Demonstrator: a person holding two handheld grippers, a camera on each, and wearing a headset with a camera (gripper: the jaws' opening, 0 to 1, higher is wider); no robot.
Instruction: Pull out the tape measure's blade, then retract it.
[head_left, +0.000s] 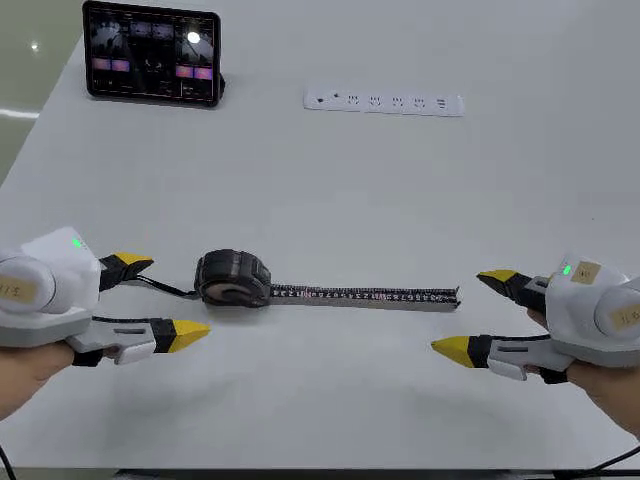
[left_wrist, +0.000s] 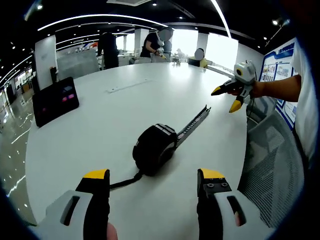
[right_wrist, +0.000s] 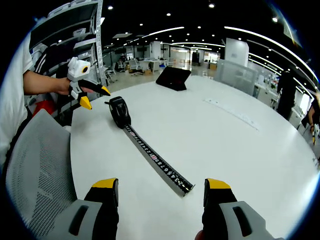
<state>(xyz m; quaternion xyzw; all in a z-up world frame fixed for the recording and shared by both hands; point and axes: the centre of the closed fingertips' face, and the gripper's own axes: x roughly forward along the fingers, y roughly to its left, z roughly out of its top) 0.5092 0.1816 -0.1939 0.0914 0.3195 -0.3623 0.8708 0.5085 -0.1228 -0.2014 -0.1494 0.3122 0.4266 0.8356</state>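
Note:
A black tape measure (head_left: 232, 279) lies on the white table (head_left: 330, 190), its blade (head_left: 365, 296) drawn out to the right and resting flat. A thin wrist strap (head_left: 165, 287) trails from its left side. My left gripper (head_left: 168, 298) stands open just left of the case, touching nothing. My right gripper (head_left: 474, 313) is open a little right of the blade's tip (head_left: 455, 296). In the left gripper view the case (left_wrist: 154, 148) sits ahead between the jaws. The right gripper view has the blade's end (right_wrist: 184, 187) lying between its open jaws, apart from both.
A dark tablet (head_left: 152, 53) stands at the table's back left, and a white power strip (head_left: 384, 102) lies at the back middle. In the gripper views a grey mesh chair (right_wrist: 35, 170) sits by the table's near edge, with people standing far off.

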